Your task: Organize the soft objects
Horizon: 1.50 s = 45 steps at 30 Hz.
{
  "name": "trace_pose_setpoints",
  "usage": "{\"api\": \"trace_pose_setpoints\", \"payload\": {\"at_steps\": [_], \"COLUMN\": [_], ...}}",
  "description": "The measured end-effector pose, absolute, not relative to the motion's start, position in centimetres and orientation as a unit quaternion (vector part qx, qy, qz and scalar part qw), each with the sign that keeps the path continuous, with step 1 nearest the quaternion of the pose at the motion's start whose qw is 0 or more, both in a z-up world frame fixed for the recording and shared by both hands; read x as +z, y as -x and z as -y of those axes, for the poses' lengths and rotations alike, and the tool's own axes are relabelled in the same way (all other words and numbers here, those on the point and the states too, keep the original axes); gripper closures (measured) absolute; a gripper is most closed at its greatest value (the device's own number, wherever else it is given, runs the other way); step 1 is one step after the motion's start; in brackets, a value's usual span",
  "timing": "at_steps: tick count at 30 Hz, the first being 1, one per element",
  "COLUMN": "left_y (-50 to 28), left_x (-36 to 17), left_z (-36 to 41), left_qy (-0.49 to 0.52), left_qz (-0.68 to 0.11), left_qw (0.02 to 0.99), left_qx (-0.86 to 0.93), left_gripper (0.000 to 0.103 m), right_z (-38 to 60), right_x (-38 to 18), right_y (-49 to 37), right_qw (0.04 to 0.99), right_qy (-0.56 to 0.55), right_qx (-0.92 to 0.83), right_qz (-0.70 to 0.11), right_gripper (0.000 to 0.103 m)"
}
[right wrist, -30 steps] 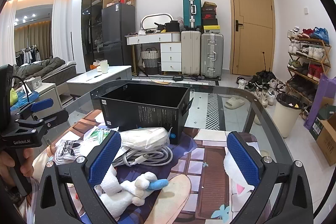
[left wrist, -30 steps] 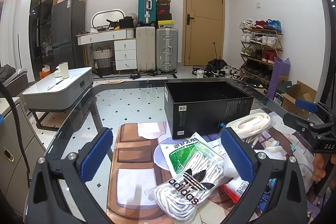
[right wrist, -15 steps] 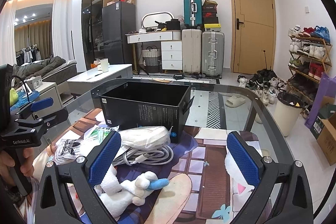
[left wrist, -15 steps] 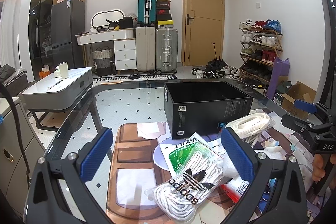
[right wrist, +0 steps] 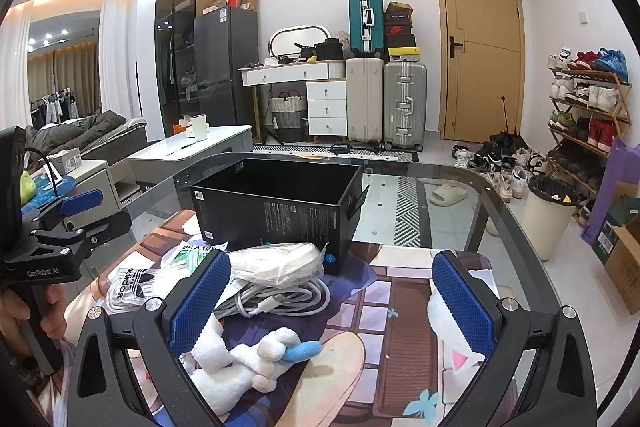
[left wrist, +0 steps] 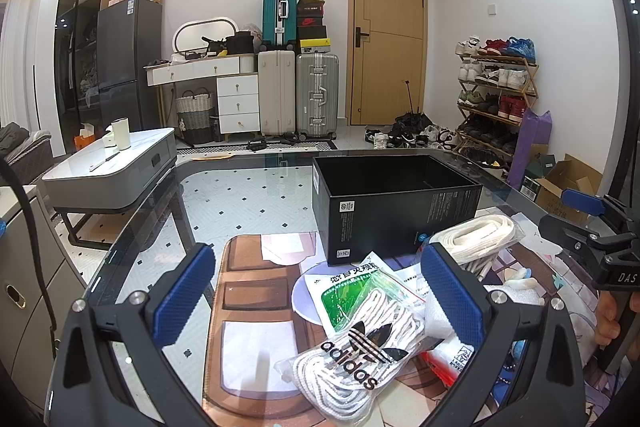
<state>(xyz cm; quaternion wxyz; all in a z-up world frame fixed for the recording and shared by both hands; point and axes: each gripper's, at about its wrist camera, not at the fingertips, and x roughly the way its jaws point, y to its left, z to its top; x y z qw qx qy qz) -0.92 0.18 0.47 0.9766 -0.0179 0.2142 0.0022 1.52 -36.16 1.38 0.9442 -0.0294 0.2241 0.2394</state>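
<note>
- Nothing has shifted since a moment ago; both grippers stay where they were above the glass table.
- The left gripper hangs with jaws spread wide and empty, over the laces bag.
- The right gripper is likewise spread and empty, above the plush toy.
- Beyond the toy, a coiled cable lies under a bag of white straps.
- Farthest back, touching that bag, stands the open black box.
</note>
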Motion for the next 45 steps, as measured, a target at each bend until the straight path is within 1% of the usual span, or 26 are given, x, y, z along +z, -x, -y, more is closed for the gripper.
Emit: {"api": "trace_pose_setpoints", "payload": {"at_steps": [15,23,29,32,39,45], "left_y": [0.8,0.7,1.2,1.1,1.0,1.5], "left_x": [0.5,0.0,0.1,0.0,0.1,-0.3], "left_z": [-0.2,-0.3,-0.2,-0.2,0.1,0.2], "left_qy": [0.02,0.022,0.029,0.036,0.041,0.03], "left_qz": [-0.217,-0.253,-0.263,-0.273,-0.291,-0.303], "left_qw": [0.976,0.967,0.964,0.961,0.956,0.952], "left_qx": [0.002,-0.013,-0.019,-0.017,-0.024,-0.035], "left_gripper": [0.0,0.0,0.0,0.0,0.0,0.0], "right_z": [36.7,37.2,36.4,36.0,34.2,32.9], "right_x": [1.7,2.4,3.0,3.2,3.2,3.6], "right_y": [-1.1,-1.4,-1.1,-0.6,-1.5,-2.0], "right_qw": [0.949,0.946,0.938,0.938,0.916,0.908], "right_qy": [0.024,0.005,0.024,0.028,0.052,0.087], "right_qx": [0.23,0.224,0.238,0.248,0.278,0.293], "right_qz": [-0.212,-0.234,-0.251,-0.242,-0.283,-0.287], "right_gripper": [0.0,0.0,0.0,0.0,0.0,0.0]}}
